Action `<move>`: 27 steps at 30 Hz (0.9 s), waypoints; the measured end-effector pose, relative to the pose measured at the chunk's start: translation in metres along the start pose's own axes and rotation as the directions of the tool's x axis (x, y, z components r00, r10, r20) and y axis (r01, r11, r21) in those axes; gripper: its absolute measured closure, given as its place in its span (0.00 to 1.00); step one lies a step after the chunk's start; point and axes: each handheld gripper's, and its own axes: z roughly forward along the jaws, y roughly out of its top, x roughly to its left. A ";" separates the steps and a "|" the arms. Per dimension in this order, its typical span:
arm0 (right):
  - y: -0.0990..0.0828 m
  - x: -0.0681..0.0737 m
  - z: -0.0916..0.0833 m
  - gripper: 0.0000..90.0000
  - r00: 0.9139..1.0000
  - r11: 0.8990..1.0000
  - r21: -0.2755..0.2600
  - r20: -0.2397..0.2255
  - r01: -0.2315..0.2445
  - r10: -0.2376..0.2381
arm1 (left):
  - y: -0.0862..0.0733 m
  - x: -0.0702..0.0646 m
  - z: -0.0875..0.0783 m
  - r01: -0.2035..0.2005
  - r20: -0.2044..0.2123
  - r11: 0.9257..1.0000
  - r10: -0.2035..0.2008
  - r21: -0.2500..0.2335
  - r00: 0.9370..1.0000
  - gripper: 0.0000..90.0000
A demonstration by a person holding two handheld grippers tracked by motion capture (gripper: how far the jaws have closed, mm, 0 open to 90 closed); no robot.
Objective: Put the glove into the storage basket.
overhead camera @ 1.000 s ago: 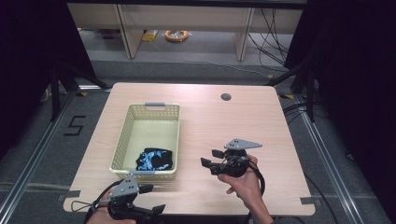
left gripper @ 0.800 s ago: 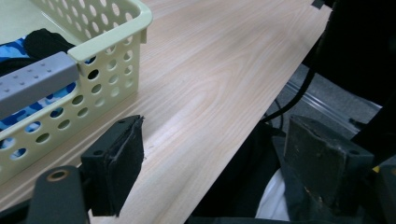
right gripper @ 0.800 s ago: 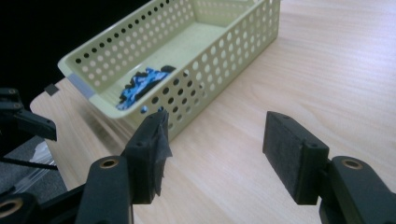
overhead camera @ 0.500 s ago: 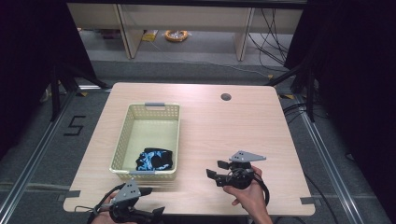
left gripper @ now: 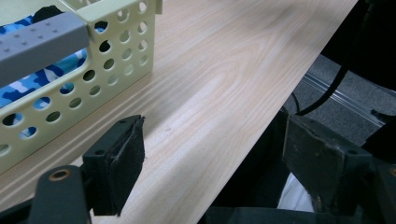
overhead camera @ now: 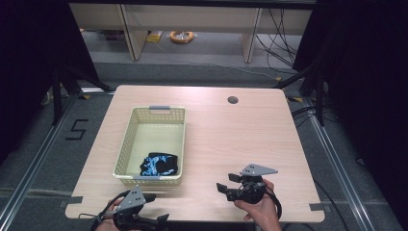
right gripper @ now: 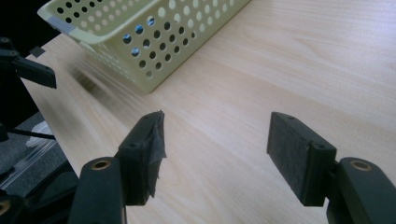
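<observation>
A blue-and-black patterned cloth [overhead camera: 160,164] lay in the near end of a pale yellow perforated basket [overhead camera: 126,144] on the worktop [overhead camera: 250,139], ahead and to the left of the right gripper [overhead camera: 225,189] and just beyond the left gripper [overhead camera: 155,208]. In the last second the right gripper had pulled back from beside the basket toward the near edge and sunk lower, its fingers [right gripper: 147,154] having just been opening, with nothing between them but bare wood. The left gripper rested at the near edge with its fingers [left gripper: 122,163] spread and empty, the basket's grey handle [left gripper: 39,44] just ahead and left of them. Judging by this, the cloth looked deposited and both hands released, the placing step probably over.
</observation>
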 end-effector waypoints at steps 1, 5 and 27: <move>-0.002 0.002 0.000 0.41 1.000 1.000 0.001 0.001 -0.017 0.017 | -0.002 0.001 0.001 -0.012 -0.020 1.000 0.012 0.004 1.000 0.23; -0.006 0.000 -0.001 0.40 1.000 1.000 0.001 -0.004 -0.003 0.003 | -0.004 0.001 0.003 -0.023 -0.029 1.000 0.024 0.011 0.999 0.23; -0.037 0.008 -0.009 0.31 0.998 0.993 0.112 0.043 0.033 -0.038 | -0.011 0.004 0.007 -0.042 -0.037 0.995 0.045 0.095 0.998 0.23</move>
